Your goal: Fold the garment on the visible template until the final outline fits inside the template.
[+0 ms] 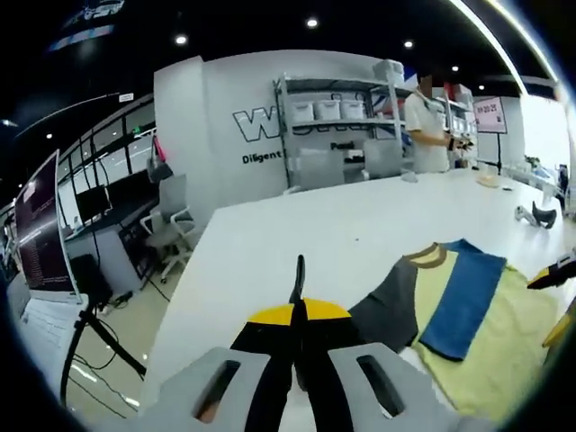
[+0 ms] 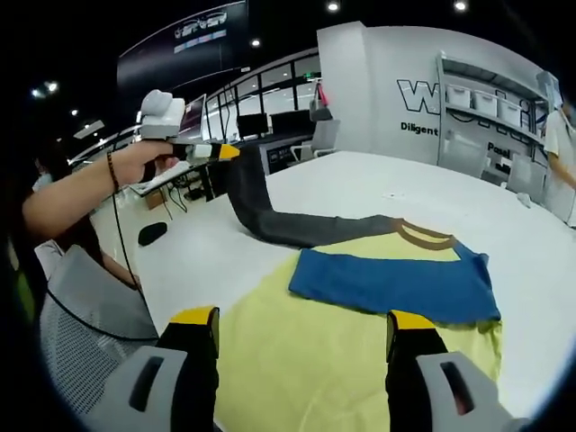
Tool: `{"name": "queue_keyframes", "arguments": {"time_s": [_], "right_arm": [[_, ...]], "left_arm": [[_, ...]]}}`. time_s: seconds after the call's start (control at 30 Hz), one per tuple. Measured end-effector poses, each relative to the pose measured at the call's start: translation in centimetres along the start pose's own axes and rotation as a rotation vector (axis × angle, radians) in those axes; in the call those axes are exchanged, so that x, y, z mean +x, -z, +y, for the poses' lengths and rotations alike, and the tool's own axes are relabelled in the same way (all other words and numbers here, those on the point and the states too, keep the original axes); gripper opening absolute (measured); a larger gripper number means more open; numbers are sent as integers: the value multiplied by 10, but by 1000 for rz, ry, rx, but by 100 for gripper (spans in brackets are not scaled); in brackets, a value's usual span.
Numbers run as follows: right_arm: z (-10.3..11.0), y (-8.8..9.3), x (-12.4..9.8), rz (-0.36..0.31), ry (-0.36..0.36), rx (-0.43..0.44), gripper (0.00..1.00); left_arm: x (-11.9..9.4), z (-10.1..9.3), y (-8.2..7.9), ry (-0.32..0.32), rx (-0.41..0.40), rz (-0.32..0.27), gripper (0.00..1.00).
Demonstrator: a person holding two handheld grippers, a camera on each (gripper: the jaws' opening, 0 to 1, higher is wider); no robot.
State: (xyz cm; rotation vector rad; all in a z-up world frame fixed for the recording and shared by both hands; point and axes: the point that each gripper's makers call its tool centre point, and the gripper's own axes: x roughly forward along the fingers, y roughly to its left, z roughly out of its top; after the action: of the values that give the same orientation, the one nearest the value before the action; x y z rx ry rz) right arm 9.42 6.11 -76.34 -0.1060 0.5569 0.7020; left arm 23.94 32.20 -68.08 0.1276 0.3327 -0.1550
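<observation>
Above table (image 2: 378, 193), left hand-held gripper (image 2: 225, 153) pinches sleeve (image 2: 270, 225); right hand-held gripper (image 2: 301, 337) wide.

The T-shirt (image 2: 360, 333) lies on the surface (image 2: 360, 184); its sleeve (image 2: 270, 220) is lifted leftward by the left tongs (image 2: 229, 152). Shelving (image 1: 337, 117) stands behind the surface.

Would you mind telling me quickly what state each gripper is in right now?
Left gripper: shut on the dark grey sleeve of the shirt, lifted off the table.
Right gripper: open, holding nothing, over the shirt.
</observation>
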Motion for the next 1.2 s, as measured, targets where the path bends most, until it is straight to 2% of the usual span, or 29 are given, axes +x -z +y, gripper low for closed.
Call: {"name": "queue_keyframes", "arguments": {"time_s": [0.1,0.27,0.37,0.47,0.6,0.9,1.13,1.2], "right_arm": [[-1,-1,-1,-5,0,-2,73],[-1,-2,-1,-14,-5,2,74],[-2,-2,-2,-15,-7,2,74],[-4,-2,-3,-19,-4,6,74],[-7,1,-5,-15,-2,11,74],[-10,4,-8,-12,5,18,74],[-13,7,-11,-9,16,28,74],[-14,8,-11,-8,19,31,74]], "left_arm": [[2,-11,-7,14,-28,-17,0],[7,-32,-16,50,-20,-39,0],[9,-50,-22,101,-48,-63,0],[12,-64,-26,118,-24,-67,0],[15,-78,-31,148,-33,-73,0],[22,-111,-55,225,-53,-112,0],[23,-143,-74,299,-50,-146,0],[25,-157,-81,328,-52,-153,0]]}}
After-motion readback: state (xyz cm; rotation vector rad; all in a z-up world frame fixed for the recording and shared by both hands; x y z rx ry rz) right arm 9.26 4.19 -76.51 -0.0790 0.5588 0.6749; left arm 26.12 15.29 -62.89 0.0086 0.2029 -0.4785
